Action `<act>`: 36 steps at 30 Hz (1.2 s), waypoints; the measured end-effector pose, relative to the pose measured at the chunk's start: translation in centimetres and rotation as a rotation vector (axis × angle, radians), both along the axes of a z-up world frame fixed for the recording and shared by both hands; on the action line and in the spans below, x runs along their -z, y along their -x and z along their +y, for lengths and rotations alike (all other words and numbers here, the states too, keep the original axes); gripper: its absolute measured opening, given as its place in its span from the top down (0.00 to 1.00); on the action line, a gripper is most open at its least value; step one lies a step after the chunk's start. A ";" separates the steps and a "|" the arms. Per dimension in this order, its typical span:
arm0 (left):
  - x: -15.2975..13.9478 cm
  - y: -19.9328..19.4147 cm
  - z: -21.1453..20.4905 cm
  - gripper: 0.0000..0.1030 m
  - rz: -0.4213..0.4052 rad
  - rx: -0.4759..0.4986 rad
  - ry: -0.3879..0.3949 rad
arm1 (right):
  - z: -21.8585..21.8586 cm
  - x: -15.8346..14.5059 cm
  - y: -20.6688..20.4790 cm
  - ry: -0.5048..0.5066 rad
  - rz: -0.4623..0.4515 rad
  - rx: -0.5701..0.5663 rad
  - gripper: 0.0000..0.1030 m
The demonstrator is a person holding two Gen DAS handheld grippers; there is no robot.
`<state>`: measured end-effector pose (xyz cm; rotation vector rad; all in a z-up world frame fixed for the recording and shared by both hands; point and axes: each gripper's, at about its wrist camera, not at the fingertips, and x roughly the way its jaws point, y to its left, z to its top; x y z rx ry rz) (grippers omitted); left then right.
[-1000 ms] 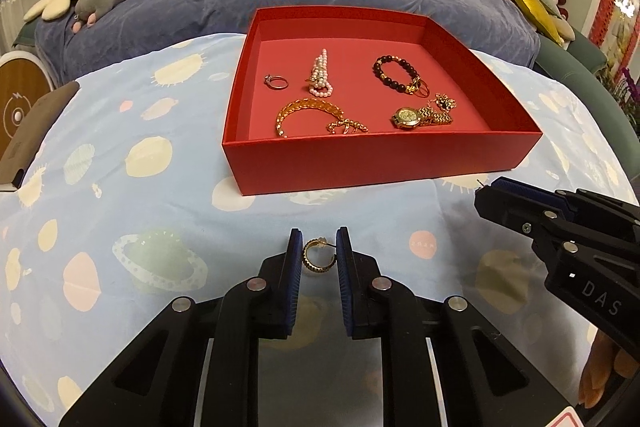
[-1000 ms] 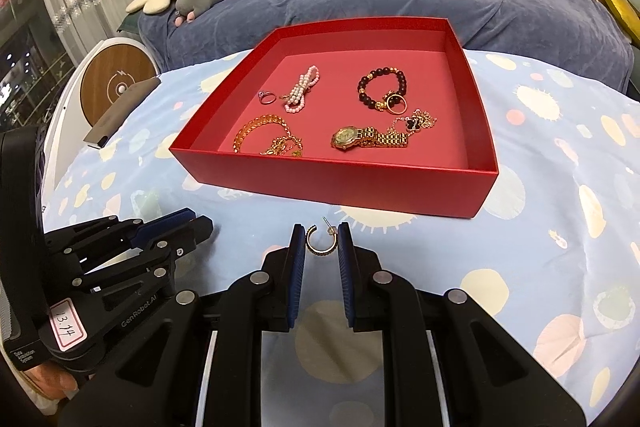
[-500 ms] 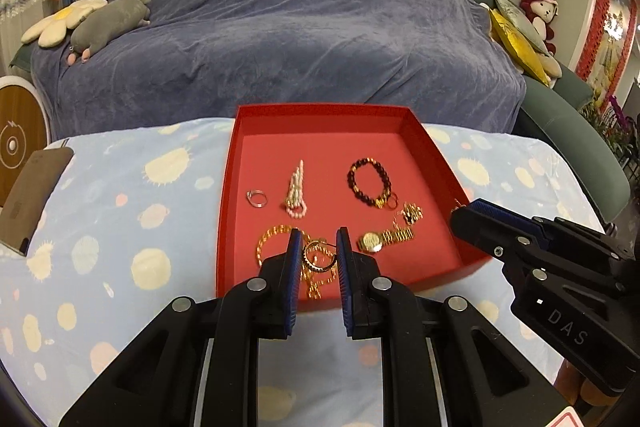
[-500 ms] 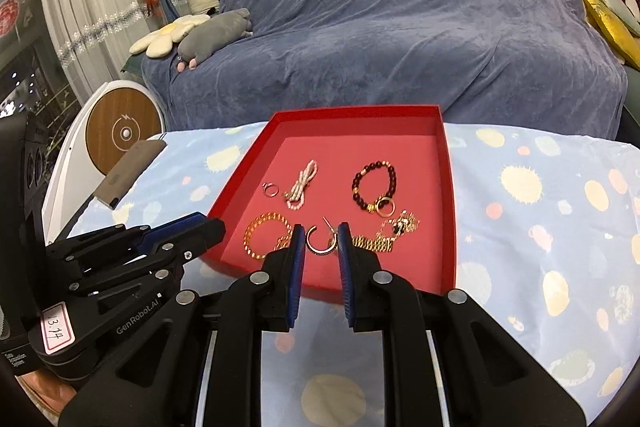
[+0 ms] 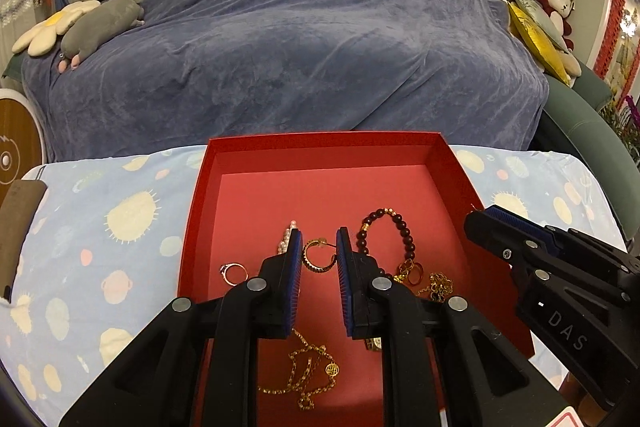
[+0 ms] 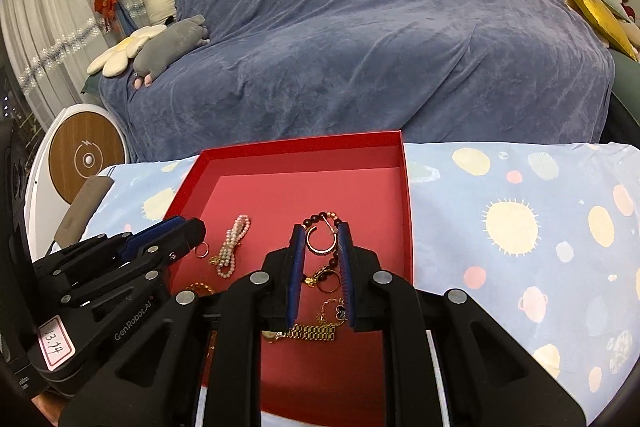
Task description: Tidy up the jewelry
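Note:
My left gripper (image 5: 319,249) is shut on a gold hoop earring (image 5: 318,259), held above the red tray (image 5: 320,147). My right gripper (image 6: 322,241) is shut on a second gold hoop earring (image 6: 320,241), over the same red tray (image 6: 405,211). On the tray floor lie a ring (image 5: 234,273), a pearl strand (image 6: 232,247), a dark bead bracelet (image 5: 396,235), a gold chain (image 5: 308,375) and a gold watch (image 6: 312,331). The right gripper (image 5: 560,279) shows at the left wrist view's right edge; the left gripper (image 6: 120,259) shows at the right wrist view's left.
The tray rests on a table under a pale blue spotted cloth (image 6: 520,227). Behind it stands a sofa under a blue throw (image 5: 300,47), with plush toys (image 5: 92,23) at its left and cushions (image 5: 536,27) at its right. A brown flat object (image 5: 16,223) lies at the table's left edge.
Both grippers have moved forward from the cloth in front of the tray to above the tray's floor, each still pinching its earring. The jaws have not changed.

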<state>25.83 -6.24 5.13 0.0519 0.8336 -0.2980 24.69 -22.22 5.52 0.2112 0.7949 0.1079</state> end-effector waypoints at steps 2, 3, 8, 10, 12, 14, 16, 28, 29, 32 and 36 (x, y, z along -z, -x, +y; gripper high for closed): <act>0.7 -0.6 -0.3 0.86 0.010 -0.004 -0.010 | -0.1 0.6 -0.8 0.006 0.013 0.000 0.85; 1.0 -1.0 -0.4 0.86 0.015 -0.005 -0.016 | -0.1 0.9 -1.1 0.014 0.018 0.000 0.85; 2.1 -2.1 -1.0 0.86 0.029 -0.006 -0.038 | 0.0 2.2 -2.2 0.026 0.040 0.000 0.85; 2.3 -2.3 -1.1 0.86 0.032 -0.010 -0.043 | 0.1 2.4 -2.3 0.022 0.043 -0.005 0.85; 2.4 -2.5 -1.2 0.86 0.037 -0.020 -0.049 | 0.2 2.4 -2.4 0.024 0.042 -0.012 0.84; 2.3 -2.6 -1.2 0.82 0.041 -0.030 -0.046 | 0.4 2.2 -2.3 0.035 0.032 -0.009 0.82; 2.2 -2.4 -1.1 0.77 0.037 -0.042 -0.057 | 0.4 1.7 -1.8 0.036 0.021 -0.001 0.74; -1.4 4.2 0.7 0.43 -0.042 -0.063 -0.098 | 0.9 -1.6 5.9 0.037 -0.033 0.008 0.55; -1.5 5.0 0.8 0.43 -0.043 -0.064 -0.102 | 1.0 -1.7 6.6 0.030 -0.034 0.008 0.55; -1.7 6.8 1.2 0.43 -0.042 -0.066 -0.105 | 1.2 -1.9 8.6 0.013 -0.031 0.009 0.54; -1.5 8.7 1.7 0.43 -0.023 -0.063 -0.089 | 1.5 -2.0 10.7 0.005 -0.026 0.016 0.54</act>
